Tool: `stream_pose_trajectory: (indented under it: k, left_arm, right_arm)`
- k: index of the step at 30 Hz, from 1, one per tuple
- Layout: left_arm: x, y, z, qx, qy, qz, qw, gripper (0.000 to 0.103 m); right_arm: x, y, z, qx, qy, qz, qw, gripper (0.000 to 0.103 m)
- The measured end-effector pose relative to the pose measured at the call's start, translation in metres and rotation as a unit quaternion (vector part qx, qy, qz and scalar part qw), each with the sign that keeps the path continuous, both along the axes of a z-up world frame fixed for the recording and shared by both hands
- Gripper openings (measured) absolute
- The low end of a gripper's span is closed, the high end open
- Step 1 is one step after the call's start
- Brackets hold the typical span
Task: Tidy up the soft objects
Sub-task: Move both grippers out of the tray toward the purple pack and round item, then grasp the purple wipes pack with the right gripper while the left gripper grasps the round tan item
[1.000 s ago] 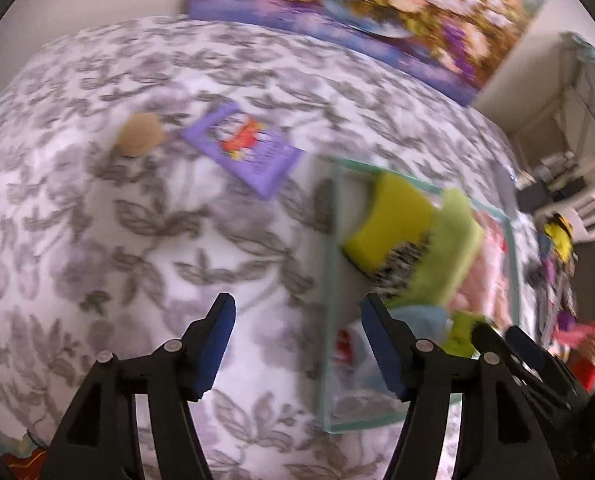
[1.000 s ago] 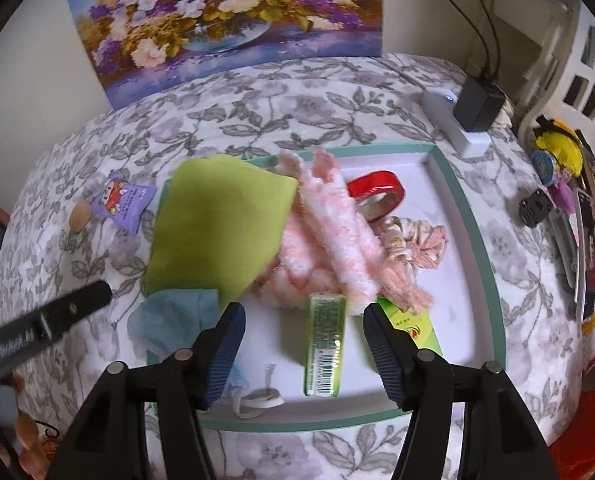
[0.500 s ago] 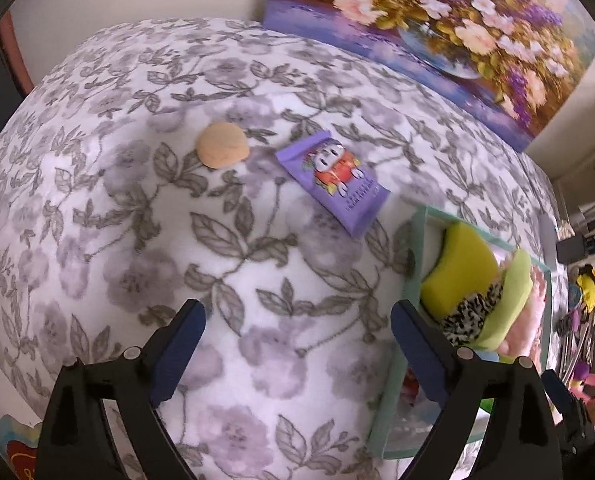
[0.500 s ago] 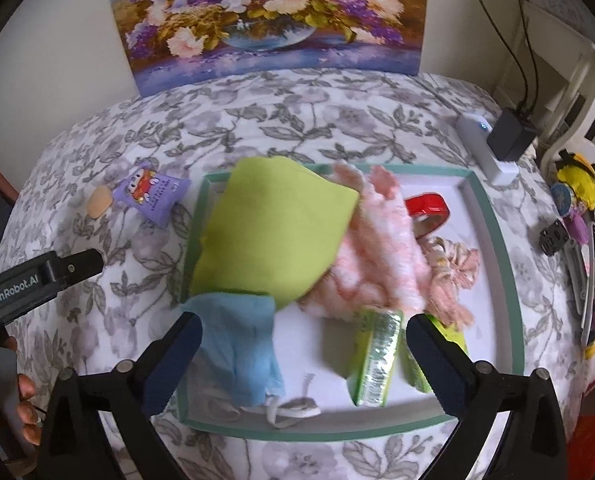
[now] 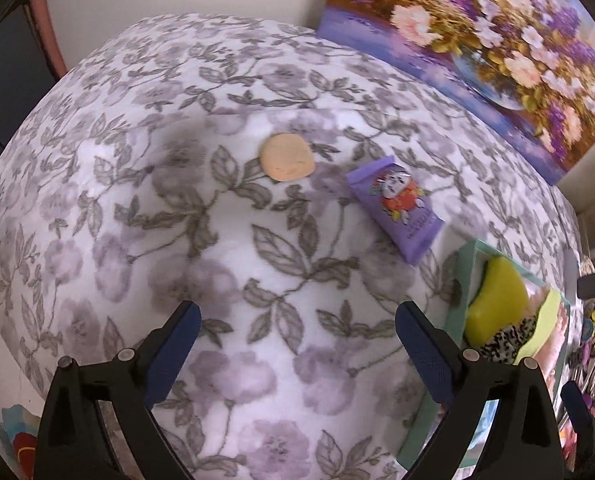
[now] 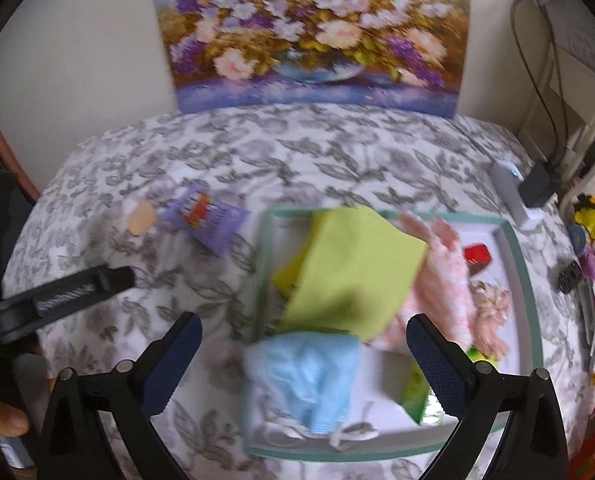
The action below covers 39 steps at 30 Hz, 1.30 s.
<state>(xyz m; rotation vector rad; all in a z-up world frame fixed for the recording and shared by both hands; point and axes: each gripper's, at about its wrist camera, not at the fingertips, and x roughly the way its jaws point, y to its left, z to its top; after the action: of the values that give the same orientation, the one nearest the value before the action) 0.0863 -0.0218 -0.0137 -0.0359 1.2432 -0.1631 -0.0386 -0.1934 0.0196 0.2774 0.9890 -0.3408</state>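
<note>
two claws are hanging over a desk (image 5: 225, 240) with a grey flower cloth. the left claw (image 5: 295, 344) is spread wide with nothing in it, and only bare cloth is showing between its blue pads (image 5: 173, 352). its jaws have just been opening. far from it, a round tan sponge (image 5: 287, 157) and a purple packet (image 5: 395, 208) are lying near each other on the cloth.

the right claw (image 6: 303, 354) is spread wide too, gripping nothing, and its jaws have just been opening. under it a green tray (image 6: 525, 280) is sitting on the desk, right of the purple packet. inside the tray a light green cloth (image 6: 353, 268) is lying on top of a fluffy pink thing (image 6: 445, 280). a blue mask (image 6: 309, 376) is lying at the near left of the tray. the picture is blurry here. a flower painting (image 6: 313, 36) is leaning on the far wall.
</note>
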Motion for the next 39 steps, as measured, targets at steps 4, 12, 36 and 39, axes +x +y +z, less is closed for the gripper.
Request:
stream_pose_trajectory:
  k: [4, 12, 36, 39]
  left_arm:
    - [0.004, 0.012, -0.003, 0.002, 0.005, 0.02, 0.9998, 0.098]
    - [0.01, 0.031, -0.006, -0.004, 0.008, 0.046, 0.9989, 0.098]
    - [0.121, 0.052, -0.027, -0.064, 0.036, -0.013, 0.9972, 0.098]
    - [0.134, 0.039, -0.038, -0.067, 0.051, -0.03, 0.996, 0.098]
  right_arm:
    - [0.012, 0.021, 0.002, 0.001, -0.001, 0.029, 1.0, 0.103]
    - [0.03, 0.047, 0.0, 0.005, 0.002, 0.054, 0.999, 0.103]
    - [0.145, 0.049, -0.033, 0.018, 0.031, 0.101, 0.994, 0.103]
    - [0.161, 0.044, -0.05, 0.03, 0.051, 0.105, 0.993, 0.103]
